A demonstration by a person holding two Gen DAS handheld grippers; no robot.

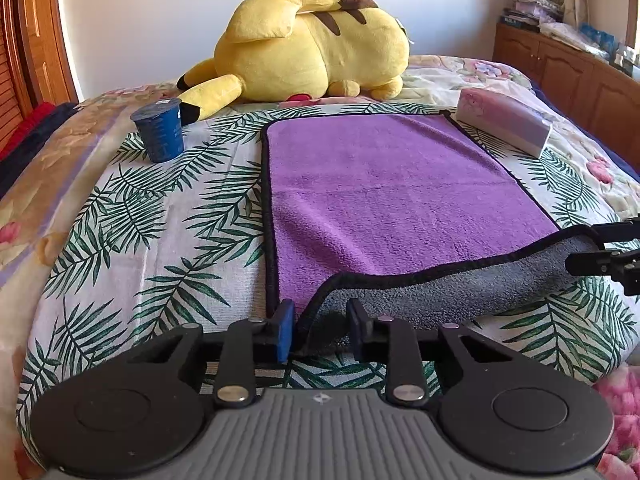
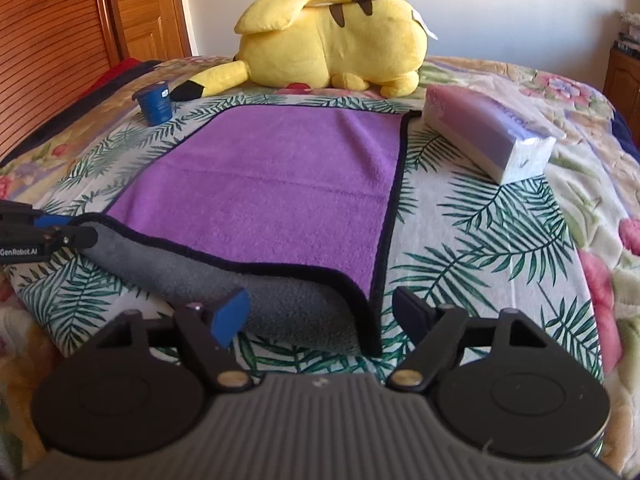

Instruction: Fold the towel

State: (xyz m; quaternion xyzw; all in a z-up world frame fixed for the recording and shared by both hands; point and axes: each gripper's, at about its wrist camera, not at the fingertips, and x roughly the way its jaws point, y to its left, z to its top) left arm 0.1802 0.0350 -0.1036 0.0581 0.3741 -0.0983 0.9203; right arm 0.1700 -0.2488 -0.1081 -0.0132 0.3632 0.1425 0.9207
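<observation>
A purple towel point(image 1: 384, 184) with a grey underside and black trim lies on the leaf-print bedcover; it also shows in the right wrist view point(image 2: 272, 184). Its near edge is turned up, showing grey point(image 1: 460, 284) point(image 2: 288, 300). My left gripper point(image 1: 320, 328) is partly open around the near left corner of the towel, the trim between its fingers. My right gripper point(image 2: 324, 316) is open wide around the near right corner, not closed on it. Each gripper shows at the edge of the other's view point(image 1: 608, 256) point(image 2: 44, 236).
A large yellow plush toy point(image 1: 304, 44) point(image 2: 328, 36) lies behind the towel. A blue cup point(image 1: 160, 128) point(image 2: 156, 104) stands at the far left. A tissue pack point(image 1: 504, 120) point(image 2: 488, 136) lies at the far right. Wooden cabinets point(image 1: 580, 68) stand to the right.
</observation>
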